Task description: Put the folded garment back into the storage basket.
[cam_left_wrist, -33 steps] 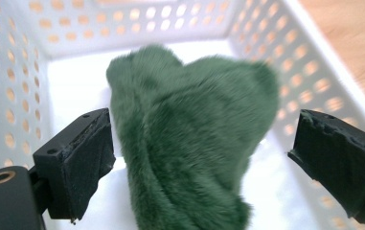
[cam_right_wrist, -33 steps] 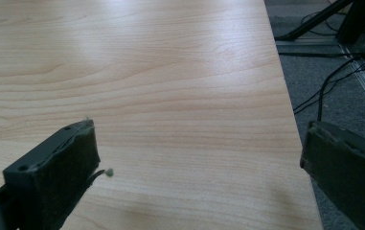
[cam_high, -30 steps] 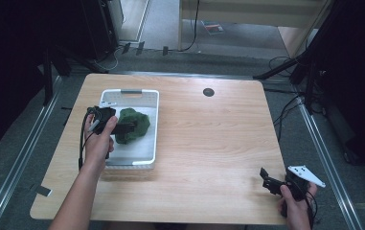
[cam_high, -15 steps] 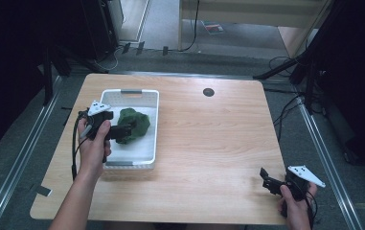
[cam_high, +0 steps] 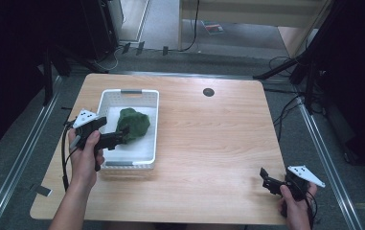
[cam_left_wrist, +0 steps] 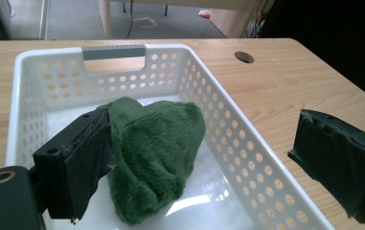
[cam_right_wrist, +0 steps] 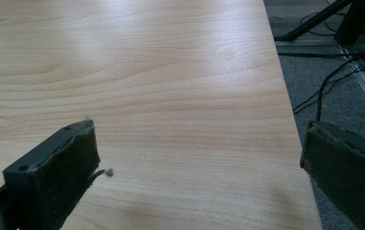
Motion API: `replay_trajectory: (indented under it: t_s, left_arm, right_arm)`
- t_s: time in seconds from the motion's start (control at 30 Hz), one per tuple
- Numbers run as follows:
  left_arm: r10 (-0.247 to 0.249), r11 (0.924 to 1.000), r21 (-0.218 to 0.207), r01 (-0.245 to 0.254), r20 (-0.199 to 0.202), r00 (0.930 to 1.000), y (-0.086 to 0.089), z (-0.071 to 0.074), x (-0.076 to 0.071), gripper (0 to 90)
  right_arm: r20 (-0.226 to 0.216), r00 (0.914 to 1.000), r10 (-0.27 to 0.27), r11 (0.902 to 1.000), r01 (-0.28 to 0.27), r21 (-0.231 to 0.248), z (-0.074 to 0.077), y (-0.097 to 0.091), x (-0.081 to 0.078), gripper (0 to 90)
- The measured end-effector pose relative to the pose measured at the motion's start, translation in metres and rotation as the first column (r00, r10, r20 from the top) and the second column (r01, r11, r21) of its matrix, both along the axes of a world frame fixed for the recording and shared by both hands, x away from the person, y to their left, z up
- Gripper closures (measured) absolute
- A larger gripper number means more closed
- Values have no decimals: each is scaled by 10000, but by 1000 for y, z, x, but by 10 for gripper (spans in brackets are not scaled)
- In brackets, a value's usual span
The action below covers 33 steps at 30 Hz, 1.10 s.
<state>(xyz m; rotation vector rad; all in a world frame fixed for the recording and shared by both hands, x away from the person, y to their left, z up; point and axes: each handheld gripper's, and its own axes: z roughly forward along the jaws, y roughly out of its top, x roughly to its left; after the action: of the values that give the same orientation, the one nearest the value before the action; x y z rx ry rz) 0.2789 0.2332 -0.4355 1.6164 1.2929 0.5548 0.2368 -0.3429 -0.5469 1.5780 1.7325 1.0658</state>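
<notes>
The bench [cam_high: 209, 158] is carrying a white basket [cam_high: 152, 125] in which a green plush cloth [cam_high: 133, 124] is lying; the left claw [cam_left_wrist: 204, 158], jaws apart, should be straddling the cloth's bulk, not the rim, before closing, while the right claw [cam_right_wrist: 199, 177] is idling apart.

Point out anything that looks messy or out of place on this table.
Only the green furry cloth: it lies crumpled in a heap in the white basket, not folded. A bit of pale fluff clings to the right tongs. Nothing is spilled or broken.
</notes>
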Motion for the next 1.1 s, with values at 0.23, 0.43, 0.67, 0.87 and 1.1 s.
replay_trajectory:
  t_s: [0.23,0.43,0.67,0.87,1.1]
  left_arm:
    - [290,9994,-200,-286,194,9994,17,-9,-15,76]
    - [737,9966,-379,-728,220,9970,39,-21,-29,76]
    - [1411,9897,-300,-1402,281,9896,62,-34,-47,76]
    - [1728,9847,-255,-1721,267,9846,77,-46,-58,76]
    - [2107,9774,-270,-2098,349,9769,93,-57,-68,76]
  right_arm:
    - [15,10000,-10,10000,10,15,0,0,0,0]
    - [78,10000,13,10000,-13,4,0,0,-1,0]
    - [100,9999,8,10000,-8,-37,0,1,-1,0]
    - [214,9998,32,10000,-30,-78,0,1,-2,0]
    - [348,9994,0,9999,6,-169,1,2,-4,0]
